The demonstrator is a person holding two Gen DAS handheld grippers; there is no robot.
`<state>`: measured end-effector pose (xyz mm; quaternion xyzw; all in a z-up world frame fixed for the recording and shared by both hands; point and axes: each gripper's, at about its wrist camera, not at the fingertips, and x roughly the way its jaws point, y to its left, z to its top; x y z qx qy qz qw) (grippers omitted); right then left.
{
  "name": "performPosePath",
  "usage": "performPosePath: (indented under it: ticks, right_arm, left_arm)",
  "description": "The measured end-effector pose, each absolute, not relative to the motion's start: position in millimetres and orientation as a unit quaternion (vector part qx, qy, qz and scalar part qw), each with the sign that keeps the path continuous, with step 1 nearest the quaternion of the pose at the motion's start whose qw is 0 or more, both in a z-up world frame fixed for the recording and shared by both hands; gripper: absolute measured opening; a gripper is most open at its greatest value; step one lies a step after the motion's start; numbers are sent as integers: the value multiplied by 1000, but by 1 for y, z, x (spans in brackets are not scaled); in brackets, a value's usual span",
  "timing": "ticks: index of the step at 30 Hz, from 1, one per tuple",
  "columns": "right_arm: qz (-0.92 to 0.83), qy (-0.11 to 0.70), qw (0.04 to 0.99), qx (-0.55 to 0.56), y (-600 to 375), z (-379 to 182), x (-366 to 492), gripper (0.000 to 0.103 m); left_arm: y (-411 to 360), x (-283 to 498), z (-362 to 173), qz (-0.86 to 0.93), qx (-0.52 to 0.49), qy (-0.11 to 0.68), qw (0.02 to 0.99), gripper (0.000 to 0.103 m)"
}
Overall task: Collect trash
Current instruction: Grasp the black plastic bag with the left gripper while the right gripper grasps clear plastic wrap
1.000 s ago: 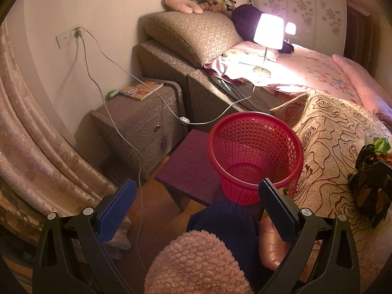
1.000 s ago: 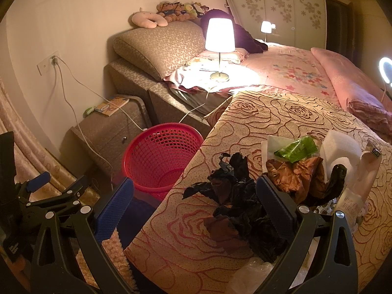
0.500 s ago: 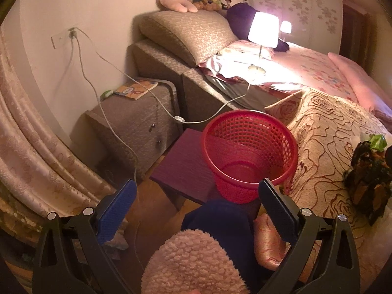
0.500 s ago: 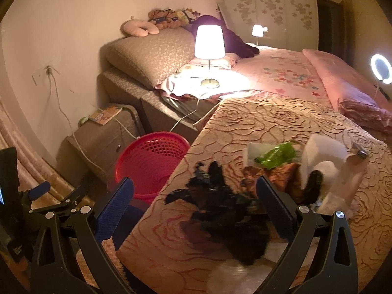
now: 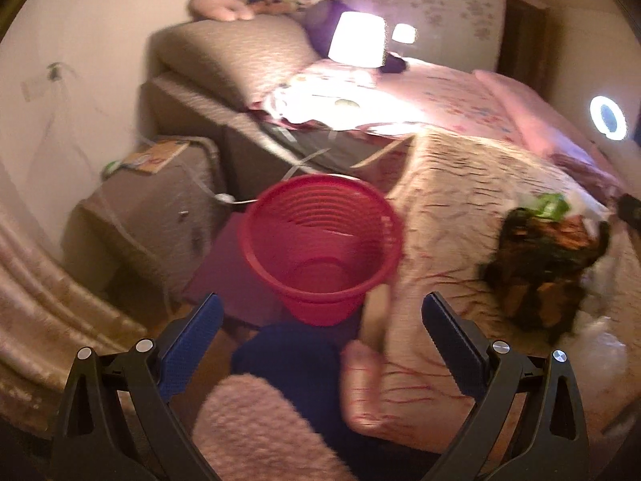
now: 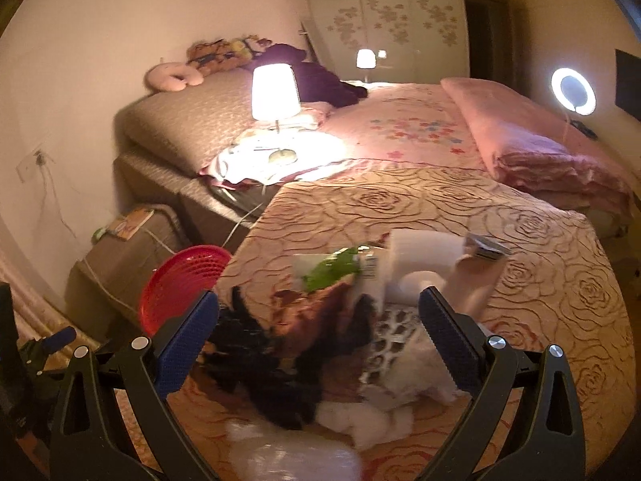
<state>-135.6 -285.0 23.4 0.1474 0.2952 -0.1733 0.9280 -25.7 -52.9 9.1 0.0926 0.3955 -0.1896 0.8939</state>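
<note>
A heap of trash (image 6: 320,336) lies on the rose-patterned bedspread (image 6: 521,264): black and brown wrappers, a green wrapper (image 6: 328,272), white paper (image 6: 420,264) and clear plastic (image 6: 296,457). My right gripper (image 6: 318,340) hangs open right over the heap, with nothing between its fingers. The red mesh basket (image 5: 320,240) stands beside the bed on a purple stool (image 5: 236,276). My left gripper (image 5: 320,336) is open just in front of the basket. The basket's rim (image 6: 180,280) shows at the left of the right wrist view, and the same heap (image 5: 545,252) at the right of the left wrist view.
A nightstand (image 5: 160,208) with a book and white cables stands left of the basket. A lit lamp (image 6: 274,92) sits on the bed behind, a ring light (image 6: 573,90) at the far right. A person's fuzzy pink slipper (image 5: 260,429) and dark leg are below the left gripper. Curtain (image 5: 36,300) at left.
The right gripper has come closer to and lower over the trash heap. The left view has swung right and is blurred; the basket now sits centred between its fingers.
</note>
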Motion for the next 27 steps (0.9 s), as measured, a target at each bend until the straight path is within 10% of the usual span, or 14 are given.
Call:
performPosePath:
  ticks: [21,27]
  right_arm:
    - [-176,312,926,122,-315,18,-175,97]
    - [-85,337,931,110,-296,12,-190,97]
  left_arm:
    - [-174,-51,-6,-377,159,406,817,94]
    - [-177,-50,-17,-385,162,423,804,54]
